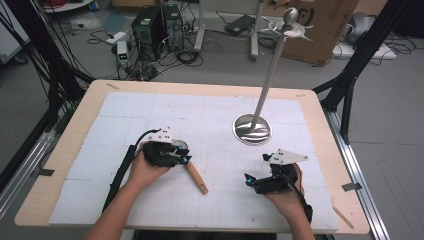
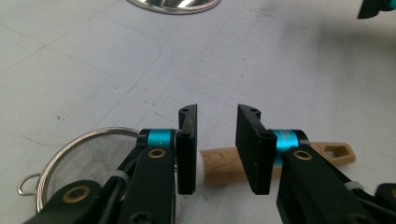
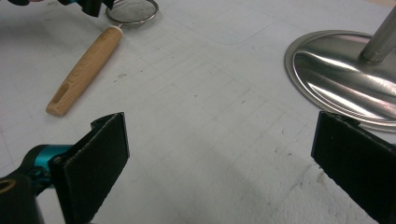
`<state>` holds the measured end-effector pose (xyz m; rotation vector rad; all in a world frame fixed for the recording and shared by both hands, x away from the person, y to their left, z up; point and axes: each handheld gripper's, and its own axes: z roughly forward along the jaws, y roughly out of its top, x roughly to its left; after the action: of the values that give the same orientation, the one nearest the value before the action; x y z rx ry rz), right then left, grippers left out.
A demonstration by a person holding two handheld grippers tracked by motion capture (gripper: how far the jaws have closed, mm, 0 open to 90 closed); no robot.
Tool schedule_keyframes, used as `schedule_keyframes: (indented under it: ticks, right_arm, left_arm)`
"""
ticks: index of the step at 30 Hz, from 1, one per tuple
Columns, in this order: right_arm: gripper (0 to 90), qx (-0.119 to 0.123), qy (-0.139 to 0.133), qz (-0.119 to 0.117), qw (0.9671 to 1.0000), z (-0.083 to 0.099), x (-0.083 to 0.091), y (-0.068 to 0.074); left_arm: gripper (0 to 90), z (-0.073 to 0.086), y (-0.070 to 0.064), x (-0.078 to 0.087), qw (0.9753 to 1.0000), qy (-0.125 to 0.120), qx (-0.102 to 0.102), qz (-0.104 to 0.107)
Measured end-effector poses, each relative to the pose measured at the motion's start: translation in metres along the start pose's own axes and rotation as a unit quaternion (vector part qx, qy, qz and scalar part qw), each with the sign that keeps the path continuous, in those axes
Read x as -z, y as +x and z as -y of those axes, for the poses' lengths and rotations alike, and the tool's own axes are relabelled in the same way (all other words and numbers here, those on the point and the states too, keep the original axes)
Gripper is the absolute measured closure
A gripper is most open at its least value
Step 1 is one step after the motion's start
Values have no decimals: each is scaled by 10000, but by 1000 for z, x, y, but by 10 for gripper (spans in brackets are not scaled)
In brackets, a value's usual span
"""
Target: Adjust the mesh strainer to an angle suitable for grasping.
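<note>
The high view looks forward and down over the whole table. Both gripper views sit low, close, sharing the strainer and, apparently, the stand's base.

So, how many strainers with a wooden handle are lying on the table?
1. The strainer lies on the white mat under the left tongs, with its handle pointing toward the person's side.

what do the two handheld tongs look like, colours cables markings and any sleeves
Both the left tongs and right tongs have black bodies with teal-blue collars, brass-coloured pivot screws and flat black rectangular fingers. Each carries a grey three-cornered plate on top and trails a black cable. The forearms are bare, with no sleeves in the high view.
</note>
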<state>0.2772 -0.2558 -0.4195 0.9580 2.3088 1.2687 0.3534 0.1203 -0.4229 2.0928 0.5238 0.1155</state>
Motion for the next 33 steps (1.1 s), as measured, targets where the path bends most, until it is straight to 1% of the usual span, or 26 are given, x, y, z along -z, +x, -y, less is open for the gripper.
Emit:
schedule_keyframes:
  ticks: [1,2,5,6,9,12,14,16,18,23,26,28,33]
  right_arm:
    - [30,5,0,3,10000,0,0,0]
    - [30,-6,5,3,10000,0,0,0]
    - [30,-13,9,0,10000,0,0,0]
    - [30,-10,6,-7,10000,0,0,0]
    - [30,-19,31,-11,10000,0,-1,0]
    - [30,-24,50,-17,10000,1,-2,0]
    - [30,-26,54,-10,10000,1,-2,0]
    - [31,-13,87,-17,10000,1,-3,1]
    - [30,4,82,-16,10000,1,-4,1]
    - [30,-14,104,-18,9999,2,-4,1]
    - [31,-41,94,-25,9999,2,-4,2]
    - [31,-27,109,-22,9999,2,-3,1]
    - [31,-9,98,-26,9999,2,-3,1]
  left_arm:
    - [743,-1,1,-2,10000,25,-6,-44]
    - [779,-2,2,-5,10000,56,13,-68]
    - [839,-3,3,-13,9998,182,0,-69]
    - [854,-4,3,-15,9996,255,-53,-69]
    - [881,-3,3,-20,9990,376,-91,-239]
    - [897,-1,6,-21,9986,410,-41,-323]
    - [897,0,8,-22,9985,427,23,-352]
    - [897,1,9,-22,9985,451,36,-308]
    - [897,2,10,-23,9982,531,-17,-290]
    - [897,3,8,-24,9979,572,35,-308]
    - [897,4,9,-21,9971,665,42,-376]
    - [897,6,9,-18,9971,674,77,-354]
    - [897,10,8,-9,9968,690,93,-384]
